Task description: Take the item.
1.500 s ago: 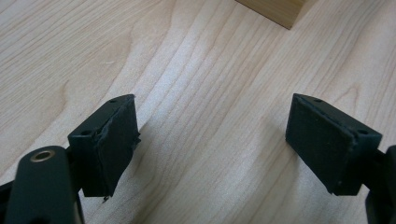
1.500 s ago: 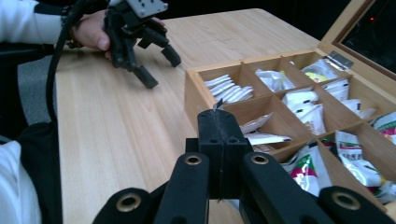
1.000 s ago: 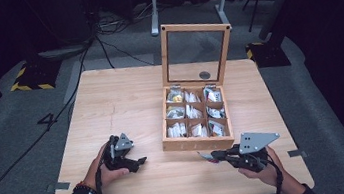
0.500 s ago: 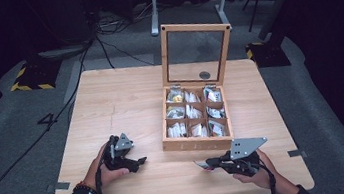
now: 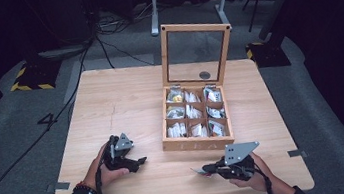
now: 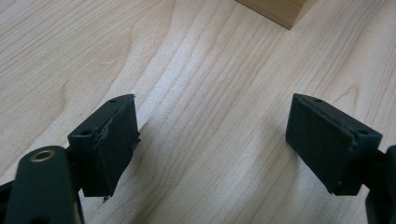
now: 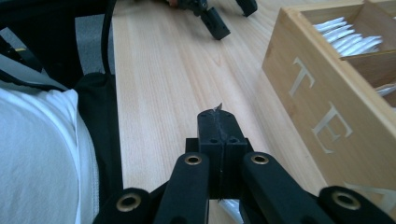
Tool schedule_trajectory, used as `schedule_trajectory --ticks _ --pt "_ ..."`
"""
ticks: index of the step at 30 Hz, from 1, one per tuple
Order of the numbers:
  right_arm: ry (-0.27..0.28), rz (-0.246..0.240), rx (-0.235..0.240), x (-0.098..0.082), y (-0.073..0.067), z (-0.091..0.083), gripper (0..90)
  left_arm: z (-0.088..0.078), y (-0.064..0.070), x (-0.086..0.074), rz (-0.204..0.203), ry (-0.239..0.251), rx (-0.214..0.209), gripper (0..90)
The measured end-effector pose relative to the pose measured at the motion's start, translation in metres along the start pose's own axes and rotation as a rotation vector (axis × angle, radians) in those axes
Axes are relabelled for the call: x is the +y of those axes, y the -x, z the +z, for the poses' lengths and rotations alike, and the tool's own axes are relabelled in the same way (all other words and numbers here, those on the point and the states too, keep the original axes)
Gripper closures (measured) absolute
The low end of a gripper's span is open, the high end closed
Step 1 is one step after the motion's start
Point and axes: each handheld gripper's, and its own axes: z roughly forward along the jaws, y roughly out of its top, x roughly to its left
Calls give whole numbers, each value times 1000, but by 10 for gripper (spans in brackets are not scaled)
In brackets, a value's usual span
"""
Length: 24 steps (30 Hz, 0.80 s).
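Right gripper view: right claw (image 7: 218, 122) pinching packet (image 7: 218, 107).

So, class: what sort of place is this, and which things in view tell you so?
Probably a studio or lab set up for recording, not a home: dark surroundings, cables trailing over grey carpet, a hazard-striped base, and one wooden table bearing a tea box.

One wooden tea box (image 5: 197, 144) with nine compartments, two grippers, one table (image 5: 125, 98)
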Motion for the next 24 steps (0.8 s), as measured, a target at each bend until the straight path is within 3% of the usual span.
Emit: schedule_trajectory --ticks 24 --pt "-66 8 36 -13 -5 15 900 0 0 0 0 0 0 175"
